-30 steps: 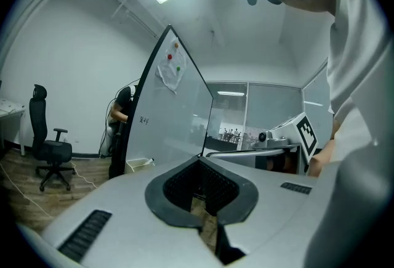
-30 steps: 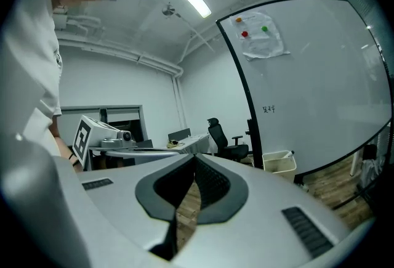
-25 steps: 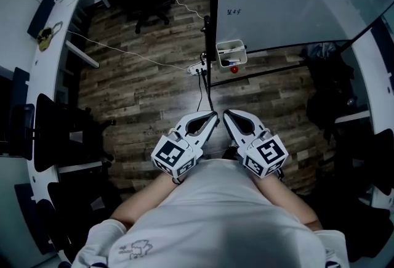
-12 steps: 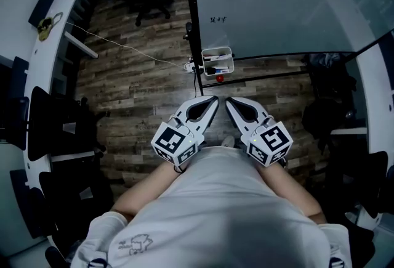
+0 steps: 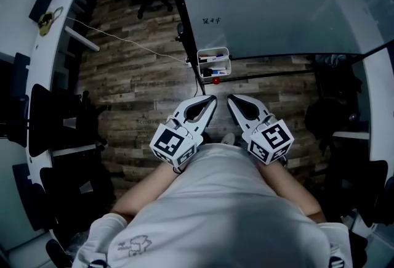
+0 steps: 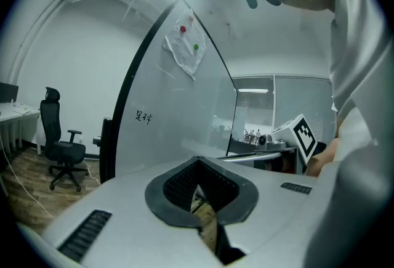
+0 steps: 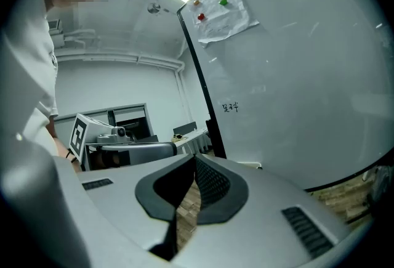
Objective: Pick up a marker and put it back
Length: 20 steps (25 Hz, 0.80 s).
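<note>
- Only the head view shows the markers, in a white tray on the whiteboard at 12 o'clock.
- Left gripper and right gripper: jaws closed, empty, well apart from it.
- Left gripper view: office chair at 9 o'clock.

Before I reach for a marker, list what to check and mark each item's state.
1. Left gripper empty: ok, nothing between its fingers.
2. Right gripper empty: ok, nothing between its fingers.
3. Fingers open for a grasp: not ok, both pairs are closed.
4. Markers in the tray on the whiteboard: ok, several lie in it.
5. Way to the tray free: ok, only bare floor lies between.
6. Marker caps on: cannot tell, too small.
</note>
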### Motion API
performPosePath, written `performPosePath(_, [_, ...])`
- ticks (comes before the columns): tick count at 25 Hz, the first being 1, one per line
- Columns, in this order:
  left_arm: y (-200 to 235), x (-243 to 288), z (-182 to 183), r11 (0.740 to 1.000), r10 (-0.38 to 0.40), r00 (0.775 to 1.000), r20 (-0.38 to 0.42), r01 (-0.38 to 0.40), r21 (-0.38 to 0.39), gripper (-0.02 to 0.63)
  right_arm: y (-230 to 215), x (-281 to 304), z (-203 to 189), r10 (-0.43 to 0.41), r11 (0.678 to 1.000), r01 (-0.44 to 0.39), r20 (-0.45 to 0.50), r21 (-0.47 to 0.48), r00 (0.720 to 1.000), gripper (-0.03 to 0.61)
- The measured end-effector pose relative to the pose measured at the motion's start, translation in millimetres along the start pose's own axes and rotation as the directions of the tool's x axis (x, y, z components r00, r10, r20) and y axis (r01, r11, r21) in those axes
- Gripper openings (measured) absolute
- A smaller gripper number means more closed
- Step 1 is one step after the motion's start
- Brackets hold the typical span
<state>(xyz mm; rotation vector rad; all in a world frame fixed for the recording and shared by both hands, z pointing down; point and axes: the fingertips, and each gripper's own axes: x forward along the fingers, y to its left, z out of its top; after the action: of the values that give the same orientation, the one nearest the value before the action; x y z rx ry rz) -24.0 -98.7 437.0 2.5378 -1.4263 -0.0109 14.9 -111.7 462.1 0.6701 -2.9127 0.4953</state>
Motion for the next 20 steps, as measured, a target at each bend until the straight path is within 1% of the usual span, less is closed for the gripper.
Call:
performPosePath(5, [19.1, 12.2, 9.4, 1.000, -0.022, 1.000, -0.002, 0.022, 0.004, 0.006, -11.9, 14.1, 4.9, -0.025, 0.999, 0.025, -0.006, 0.022, 1.000, 0.012])
performPosePath(8, [27.8, 20.1, 16.2, 0.998, -0.062, 0.998, -0.002, 0.062, 0.017, 0.006, -19.4, 25.6, 12.7, -0.046, 0.999, 0.046, 0.000, 0.027, 0.999, 0.012])
performPosePath(13, [51.7, 29.2, 21.3, 0.993, -0.117, 0.993, -0.016, 0.117, -0.002, 0.006, -25.0, 41.4, 18.9, -0.101, 0.994, 0.101, 0.001, 0.034, 0.995, 0.012])
performPosePath(20, [83.3, 36.8, 31.6, 0.979, -0.203, 0.979, -0.028, 0.203, 0.006, 0.006, -33.5, 72.3, 26.6, -0.184, 0.981, 0.183, 0.012, 0.061, 0.983, 0.012])
